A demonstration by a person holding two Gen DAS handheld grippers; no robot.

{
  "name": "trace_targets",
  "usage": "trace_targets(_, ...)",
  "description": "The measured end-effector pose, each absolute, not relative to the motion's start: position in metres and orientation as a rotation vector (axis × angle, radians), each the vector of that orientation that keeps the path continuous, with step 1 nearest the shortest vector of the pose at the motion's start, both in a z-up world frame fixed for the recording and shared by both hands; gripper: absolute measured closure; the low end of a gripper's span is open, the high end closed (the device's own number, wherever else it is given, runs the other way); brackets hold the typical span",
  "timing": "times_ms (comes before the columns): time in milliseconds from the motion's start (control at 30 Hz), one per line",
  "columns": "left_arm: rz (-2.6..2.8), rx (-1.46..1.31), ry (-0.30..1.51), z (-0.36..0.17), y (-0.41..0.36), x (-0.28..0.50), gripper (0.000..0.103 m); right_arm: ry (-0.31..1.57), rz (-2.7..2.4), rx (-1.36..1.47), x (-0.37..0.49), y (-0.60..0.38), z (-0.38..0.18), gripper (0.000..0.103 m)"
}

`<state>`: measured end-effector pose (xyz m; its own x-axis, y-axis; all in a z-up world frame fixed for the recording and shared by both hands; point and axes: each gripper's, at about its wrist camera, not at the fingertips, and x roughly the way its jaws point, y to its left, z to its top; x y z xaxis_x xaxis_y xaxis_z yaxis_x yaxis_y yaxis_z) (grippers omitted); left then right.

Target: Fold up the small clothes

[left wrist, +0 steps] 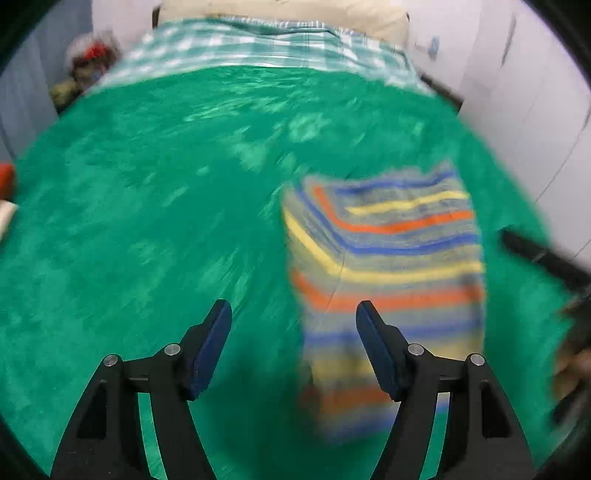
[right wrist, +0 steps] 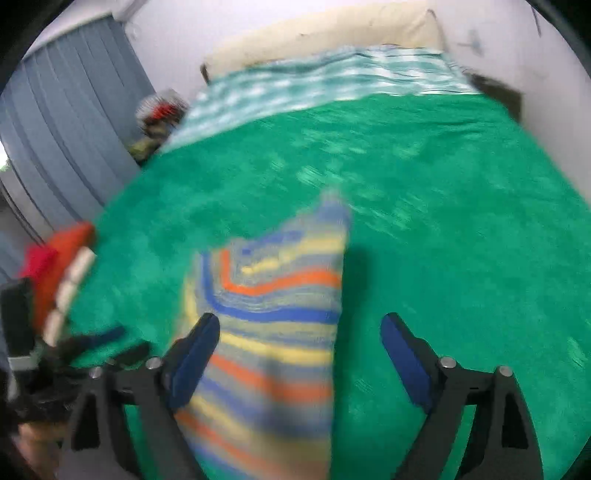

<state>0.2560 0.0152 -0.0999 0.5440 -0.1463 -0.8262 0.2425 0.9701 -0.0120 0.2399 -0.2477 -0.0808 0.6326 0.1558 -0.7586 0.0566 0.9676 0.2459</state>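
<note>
A small striped garment (left wrist: 388, 251) in blue, yellow, orange and grey lies folded on a green blanket (left wrist: 147, 221). Both views are blurred. My left gripper (left wrist: 292, 306) hangs open above the blanket with only blanket and the cloth's left edge between its fingers; the garment runs behind its right finger (left wrist: 376, 347). In the right wrist view the same garment (right wrist: 273, 295) lies below my right gripper (right wrist: 299, 319), which is open. Its left finger (right wrist: 195, 354) overlaps the cloth's left edge, and no pad presses on the cloth.
The blanket (right wrist: 461, 221) covers a bed with a teal checked sheet (left wrist: 258, 44) and a cream pillow (right wrist: 325, 33) at the far end. Red and orange clothes (right wrist: 55, 266) lie at the bed's left edge. Grey curtains (right wrist: 66, 103) hang at left, and white walls stand at right.
</note>
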Motion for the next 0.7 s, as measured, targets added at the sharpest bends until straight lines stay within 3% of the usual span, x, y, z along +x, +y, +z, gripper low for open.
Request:
trace_targets(100, -0.15, 0.228, 0.93, -0.105, 0.016, 0.207, 0.015, 0.936, 0.001, 0.154, 0.187, -0.251, -0.085, 0.011)
trace_targets(167, -0.093, 0.285, 0.871, -0.097, 0.014, 0.17, 0.003, 0.957, -0.038, 0.094, 0.144, -0.246, -0.082, 0.003)
trace_targets(467, -0.026, 0.257, 0.809, -0.044, 0.005, 0.082, 0.002, 0.927, -0.14, 0.014, 0.033, -0.215, -0.038, 0.0)
trace_targets(700, -0.038, 0.205, 0.903, -0.024, 0.001, 0.061, 0.002, 0.922, -0.156, -0.037, -0.003, -0.186, -0.01, 0.0)
